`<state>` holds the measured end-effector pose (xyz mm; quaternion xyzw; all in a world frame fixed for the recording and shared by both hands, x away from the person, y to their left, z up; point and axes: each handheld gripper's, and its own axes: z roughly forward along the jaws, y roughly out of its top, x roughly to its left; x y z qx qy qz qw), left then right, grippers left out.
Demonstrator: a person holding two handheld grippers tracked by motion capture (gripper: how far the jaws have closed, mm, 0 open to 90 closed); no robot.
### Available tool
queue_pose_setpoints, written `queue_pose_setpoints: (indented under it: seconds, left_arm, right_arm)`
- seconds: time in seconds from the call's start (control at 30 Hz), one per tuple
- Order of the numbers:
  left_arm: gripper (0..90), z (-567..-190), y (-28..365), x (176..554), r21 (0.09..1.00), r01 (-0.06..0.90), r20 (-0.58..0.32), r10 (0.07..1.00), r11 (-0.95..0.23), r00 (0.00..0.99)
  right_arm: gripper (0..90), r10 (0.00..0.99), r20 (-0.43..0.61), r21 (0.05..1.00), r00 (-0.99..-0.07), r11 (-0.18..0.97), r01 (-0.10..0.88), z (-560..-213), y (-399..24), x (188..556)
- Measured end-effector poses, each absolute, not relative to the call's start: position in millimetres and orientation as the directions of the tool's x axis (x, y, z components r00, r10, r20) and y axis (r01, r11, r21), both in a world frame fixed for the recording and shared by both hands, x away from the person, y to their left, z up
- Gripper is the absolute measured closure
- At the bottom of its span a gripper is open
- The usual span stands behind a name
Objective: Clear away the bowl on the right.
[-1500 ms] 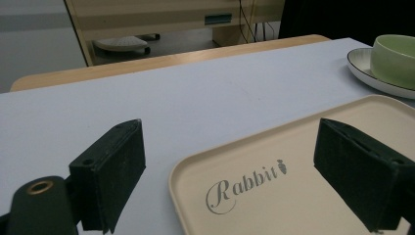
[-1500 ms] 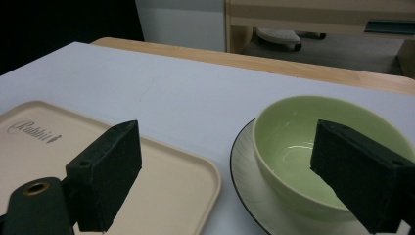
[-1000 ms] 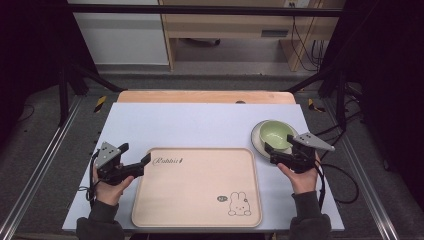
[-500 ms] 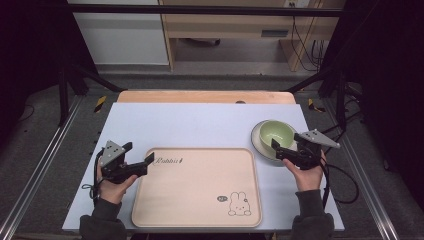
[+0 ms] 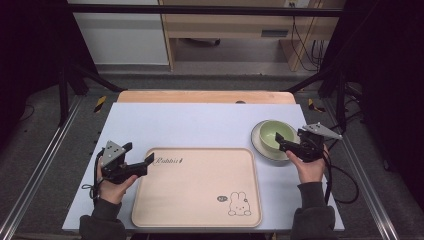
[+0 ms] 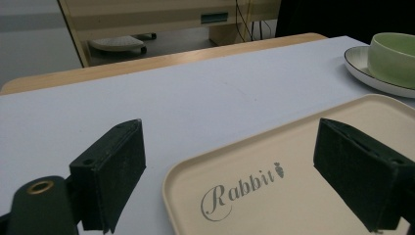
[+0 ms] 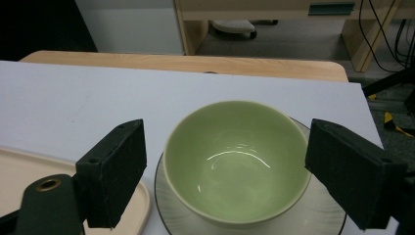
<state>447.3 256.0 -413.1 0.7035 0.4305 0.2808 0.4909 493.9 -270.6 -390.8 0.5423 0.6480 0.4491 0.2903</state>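
I have the right gripper (image 5: 281,141) spread wide, its 2 jaws standing either side of the green bowl (image 5: 274,135) without touching it. In the right gripper view the bowl (image 7: 237,159) sits between the jaws, empty, upright, with a light glint on its inner wall. It rests on a pale saucer (image 7: 313,218) with a dark rim, and that saucer (image 5: 260,148) stands on the counter (image 5: 200,125) just beside the far right corner of the tray (image 5: 197,187). The tray's rounded corner (image 7: 125,208) shows in the right gripper view at the lower left, very close to the saucer; I cannot tell whether the 2 touch.

My left gripper (image 5: 142,160) is also open and holds nothing. It hovers at the tray's far left corner. In the left gripper view 1 jaw hangs over the bare counter (image 6: 195,107) outside the tray and the other over the tray's surface, with the tray's rim (image 6: 169,181) and the printed word "Rabbit" (image 6: 242,188) between them. The bowl (image 6: 394,56) and saucer (image 6: 364,71) appear far off at the upper right of that view.

The tray lies flat near my edge of the counter, empty, with a small rabbit drawing (image 5: 239,205) at its near right corner. The 2 grippers are well apart, 1 at each side of the tray.
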Motion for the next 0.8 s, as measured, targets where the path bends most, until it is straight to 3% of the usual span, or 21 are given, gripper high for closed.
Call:
queue_pose_setpoints:
  seconds: [0.8]
  left_arm:
    - [11.6,-415.4,255.1,446.2,0.931,0.331,-0.022,0.882,-0.154,0.471]
  right_arm:
    - [21.1,0.979,0.110,0.848,-0.174,-0.001,0.530,-415.5,-281.1,527.5]
